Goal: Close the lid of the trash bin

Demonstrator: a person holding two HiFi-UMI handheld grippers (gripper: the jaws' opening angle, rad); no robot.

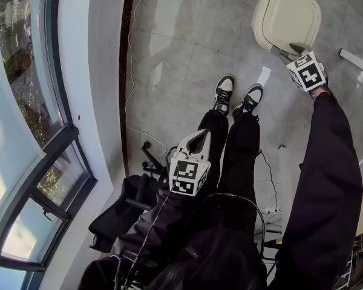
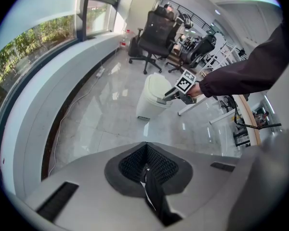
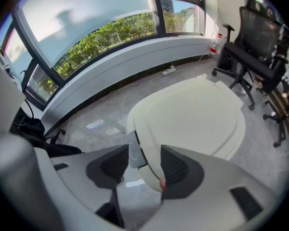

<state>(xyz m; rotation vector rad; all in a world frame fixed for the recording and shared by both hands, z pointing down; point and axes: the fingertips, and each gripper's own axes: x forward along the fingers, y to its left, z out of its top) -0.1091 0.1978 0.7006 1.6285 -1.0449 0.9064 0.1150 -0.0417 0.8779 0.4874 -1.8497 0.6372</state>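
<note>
Lid (image 3: pixel 192 114) looks down; right gripper (image 3: pixel 142 166) jaws apart, straddling front latch (image 3: pixel 134 153); left gripper (image 2: pixel 145 166) jaws together, idle; next: press latch home

Ahead of my right claw (image 3: pixel 143 163) I see the bin (image 3: pixel 192 114) in smooth cream plastic. Under it the floor (image 3: pixel 101 124) looks glossy, like polished tile. My pads (image 3: pixel 176 167) are matt and ribbed.

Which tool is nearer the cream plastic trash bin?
Right. The right tool is at the front edge of the cream plastic trash bin, jaws apart either side of its grey tab; the left tool hangs back beside the person's legs, jaws together.
</note>
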